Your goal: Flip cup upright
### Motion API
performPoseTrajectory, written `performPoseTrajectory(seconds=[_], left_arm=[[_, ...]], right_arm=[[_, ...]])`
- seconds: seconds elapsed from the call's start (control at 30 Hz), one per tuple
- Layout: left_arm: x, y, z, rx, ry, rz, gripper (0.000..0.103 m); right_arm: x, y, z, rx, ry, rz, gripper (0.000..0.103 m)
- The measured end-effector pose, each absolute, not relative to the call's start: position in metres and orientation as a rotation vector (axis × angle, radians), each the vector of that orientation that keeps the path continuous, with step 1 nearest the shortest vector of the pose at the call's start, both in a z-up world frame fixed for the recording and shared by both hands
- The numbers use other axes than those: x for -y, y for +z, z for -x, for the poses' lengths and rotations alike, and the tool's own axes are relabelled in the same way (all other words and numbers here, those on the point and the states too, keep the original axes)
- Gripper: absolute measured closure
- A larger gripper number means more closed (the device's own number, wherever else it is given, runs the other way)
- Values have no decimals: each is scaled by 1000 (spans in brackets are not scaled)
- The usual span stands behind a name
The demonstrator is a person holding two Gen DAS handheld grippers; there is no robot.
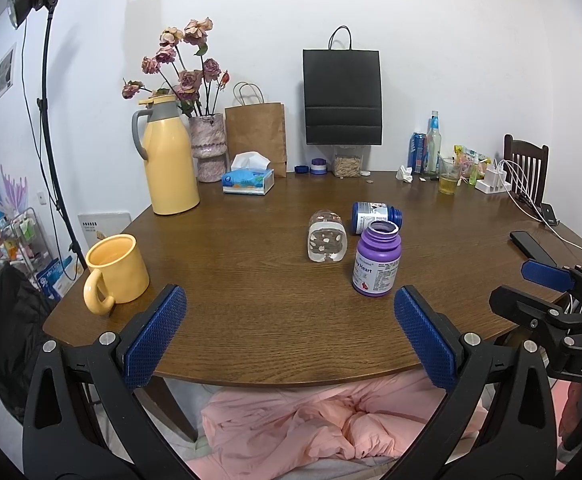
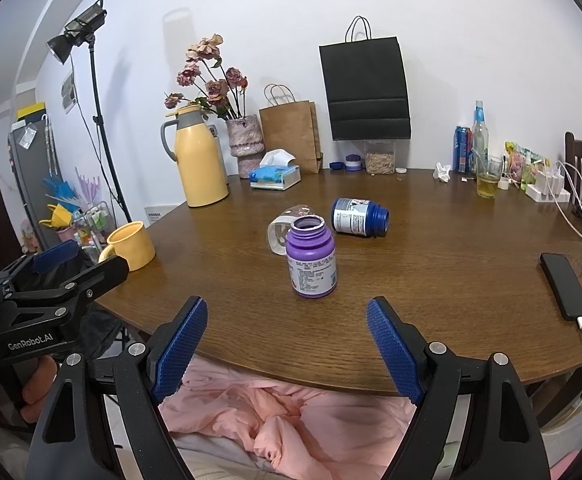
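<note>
A clear glass cup (image 1: pixel 327 237) with small flower prints lies on its side in the middle of the brown table (image 1: pixel 251 320), its thick base toward me. In the right wrist view the cup (image 2: pixel 281 231) is partly hidden behind a purple bottle (image 2: pixel 311 257). My left gripper (image 1: pixel 289 332) is open and empty at the table's near edge, well short of the cup. My right gripper (image 2: pixel 287 346) is open and empty at the near edge too, in front of the purple bottle. The right gripper also shows in the left wrist view (image 1: pixel 547 292).
An upright purple bottle (image 1: pixel 377 258) and a blue bottle on its side (image 1: pixel 375 217) stand close to the cup. A yellow mug (image 1: pixel 116 272) sits at the left edge, a yellow jug (image 1: pixel 169 160) behind it. A phone (image 2: pixel 565 290) lies at right. Bags, tissues and drinks line the back.
</note>
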State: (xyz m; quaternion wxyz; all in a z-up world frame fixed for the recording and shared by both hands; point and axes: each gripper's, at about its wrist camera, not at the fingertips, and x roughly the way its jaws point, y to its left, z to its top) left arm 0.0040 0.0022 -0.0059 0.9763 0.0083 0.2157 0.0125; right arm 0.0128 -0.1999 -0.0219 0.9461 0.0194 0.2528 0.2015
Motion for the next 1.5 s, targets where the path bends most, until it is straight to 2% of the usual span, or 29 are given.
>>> performPoseTrajectory(seconds=[0.4,0.63,1.03,1.13,1.2,1.23,1.27,1.33,1.4,1.5], left_arm=[[-14,-8,-20,-462,78,-3,0],[-24,-3,-52,-478,93,-21,0],[-14,-2,-184,-549,-121,-158,1],[2,-8,-225,-578,-133,-207,10],[9,-12,-250,-626,-190,-200,11],[13,-16,-269,-668,-219,-186,13],[16,-18,-280,-692,-221,-174,21],[23,-28,-309,-767,-258,-141,31],[30,-40,-334,-846,-302,-123,34],[40,-64,-359,-950,-305,-159,48]], right_arm=[[191,-20,-20,-483,423,-31,17],[187,-6,-52,-440,437,-25,17],[168,8,-177,-492,548,-49,17],[165,7,-203,-521,558,-27,21],[165,4,-222,-552,548,-17,36],[166,3,-231,-568,552,-17,39],[167,1,-240,-578,551,-17,43],[170,-3,-254,-599,545,-13,44],[172,-8,-270,-623,550,-23,44],[173,-16,-286,-654,556,-18,44]])
